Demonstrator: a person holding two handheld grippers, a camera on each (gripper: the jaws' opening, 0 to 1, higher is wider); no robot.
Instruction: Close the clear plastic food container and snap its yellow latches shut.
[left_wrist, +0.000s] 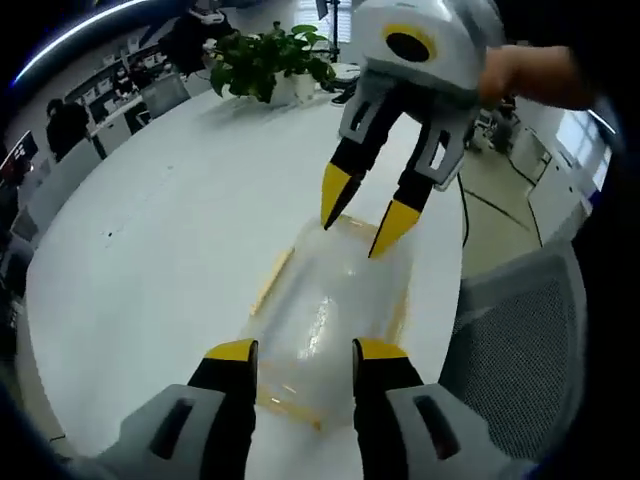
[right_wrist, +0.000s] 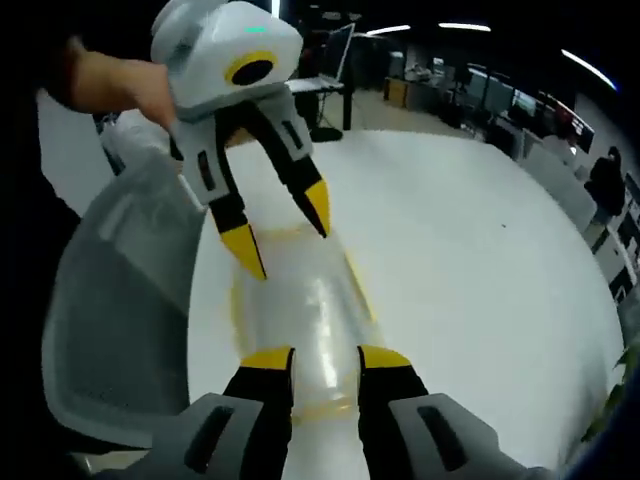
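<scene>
A clear plastic container (left_wrist: 335, 310) with yellow latches (left_wrist: 270, 282) along its edges lies on the white table (left_wrist: 170, 230), close to the table's edge. My left gripper (left_wrist: 305, 352) is open, its yellow tips straddling the container's near end. My right gripper (left_wrist: 362, 212) comes in from above and is also open, its tips just over the far end. In the right gripper view the container (right_wrist: 300, 300) runs lengthwise between my right gripper (right_wrist: 325, 358) and my left gripper (right_wrist: 283, 230). The lid looks laid on top; the latches' state is blurred.
A grey mesh chair (left_wrist: 530, 340) (right_wrist: 120, 310) stands right beside the table edge by the container. A potted plant (left_wrist: 270, 60) sits at the far side of the table. A hand (left_wrist: 530, 75) holds the right gripper. Office desks lie beyond.
</scene>
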